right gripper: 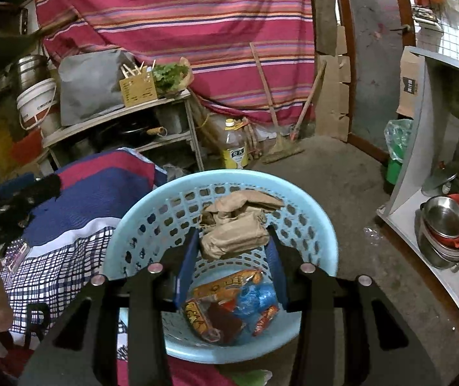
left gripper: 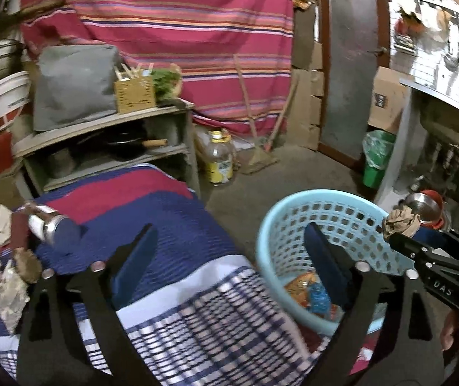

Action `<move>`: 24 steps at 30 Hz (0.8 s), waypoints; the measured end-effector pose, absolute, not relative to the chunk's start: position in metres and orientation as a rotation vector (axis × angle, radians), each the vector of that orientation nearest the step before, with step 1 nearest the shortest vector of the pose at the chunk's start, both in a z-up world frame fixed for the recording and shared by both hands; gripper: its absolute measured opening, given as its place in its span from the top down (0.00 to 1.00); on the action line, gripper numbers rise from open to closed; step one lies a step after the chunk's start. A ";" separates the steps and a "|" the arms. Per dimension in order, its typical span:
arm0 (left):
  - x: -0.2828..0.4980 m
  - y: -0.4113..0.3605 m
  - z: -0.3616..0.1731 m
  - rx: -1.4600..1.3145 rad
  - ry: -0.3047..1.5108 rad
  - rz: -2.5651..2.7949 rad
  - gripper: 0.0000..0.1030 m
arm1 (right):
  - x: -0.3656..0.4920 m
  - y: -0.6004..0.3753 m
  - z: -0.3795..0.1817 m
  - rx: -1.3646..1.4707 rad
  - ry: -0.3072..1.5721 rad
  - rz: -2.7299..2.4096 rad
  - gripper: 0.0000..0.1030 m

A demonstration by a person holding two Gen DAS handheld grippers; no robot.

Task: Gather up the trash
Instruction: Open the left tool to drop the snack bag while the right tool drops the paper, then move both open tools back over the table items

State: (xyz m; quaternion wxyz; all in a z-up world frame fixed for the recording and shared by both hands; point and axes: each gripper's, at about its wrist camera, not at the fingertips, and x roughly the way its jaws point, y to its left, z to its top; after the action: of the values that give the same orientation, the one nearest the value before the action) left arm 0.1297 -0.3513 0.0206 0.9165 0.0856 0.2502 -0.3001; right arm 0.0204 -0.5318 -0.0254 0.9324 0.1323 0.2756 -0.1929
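Item: our right gripper (right gripper: 232, 241) pinches a crumpled brown paper wad (right gripper: 234, 233) over the light-blue basket (right gripper: 323, 225) already holding wrappers (right gripper: 229, 302), while our left gripper (left gripper: 229, 254), spread and holding nothing, hovers above the near-left striped bedspread (left gripper: 152, 212) strewn with trash (left gripper: 7, 276).

A yellow-labelled oil bottle (right gripper: 235, 148) stands beside the grey shelf (right gripper: 178, 136), near a broom (right gripper: 279, 148).

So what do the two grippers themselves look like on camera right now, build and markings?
Both are matte black frames with cut-out slots and round silver fasteners. The left gripper has two dark blue fingers; the right gripper has the same blue fingers. Seen from the left wrist view, the right gripper's body carries pale "DAS" lettering. No cables are visible. Bare skin shows behind both units; I can't make out a sleeve.
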 end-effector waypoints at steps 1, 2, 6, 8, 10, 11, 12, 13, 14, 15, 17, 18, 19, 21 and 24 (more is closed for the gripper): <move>0.131 -0.343 0.023 0.170 0.510 -0.597 0.08 | 0.024 -0.529 -0.025 0.266 0.568 -0.393 0.56; 0.133 -0.337 0.024 0.165 0.507 -0.580 0.07 | 0.026 -0.528 -0.026 0.263 0.571 -0.391 0.53; 0.134 -0.311 0.027 0.158 0.493 -0.531 0.06 | 0.029 -0.521 -0.024 0.251 0.559 -0.417 0.30; 0.133 -0.297 0.028 0.159 0.489 -0.511 0.05 | 0.029 -0.518 -0.023 0.260 0.553 -0.416 0.26; 0.133 -0.279 0.028 0.160 0.488 -0.485 0.05 | 0.028 -0.512 -0.022 0.265 0.540 -0.413 0.21; 0.133 -0.272 0.028 0.160 0.488 -0.476 0.05 | 0.028 -0.506 -0.020 0.267 0.530 -0.404 0.21; 0.134 -0.260 0.028 0.160 0.487 -0.457 0.05 | 0.028 -0.502 -0.019 0.266 0.524 -0.396 0.19; 0.135 -0.251 0.028 0.160 0.488 -0.445 0.05 | 0.029 -0.497 -0.018 0.263 0.519 -0.389 0.15; 0.135 -0.240 0.028 0.162 0.488 -0.427 0.05 | 0.029 -0.487 -0.016 0.250 0.512 -0.378 0.14; 0.136 -0.230 0.027 0.166 0.486 -0.410 0.05 | 0.031 -0.481 -0.015 0.242 0.510 -0.373 0.14; 0.138 -0.213 0.026 0.176 0.485 -0.379 0.05 | 0.036 -0.462 -0.013 0.220 0.508 -0.347 0.14; 0.139 -0.200 0.024 0.186 0.486 -0.358 0.05 | 0.038 -0.456 -0.012 0.215 0.508 -0.338 0.14; 0.140 -0.190 0.023 0.194 0.487 -0.338 0.05 | 0.041 -0.446 -0.012 0.208 0.509 -0.325 0.14; 0.144 -0.173 0.021 0.204 0.489 -0.306 0.05 | 0.048 -0.430 -0.011 0.202 0.512 -0.305 0.14; 0.151 -0.141 0.017 0.224 0.494 -0.247 0.05 | 0.060 -0.404 -0.009 0.200 0.515 -0.266 0.14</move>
State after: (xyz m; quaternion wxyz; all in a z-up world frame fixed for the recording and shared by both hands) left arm 0.1510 -0.1412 0.0173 0.9560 0.1101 0.2432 -0.1218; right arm 0.0597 -0.4036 -0.0086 0.9534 0.0983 0.2535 -0.1308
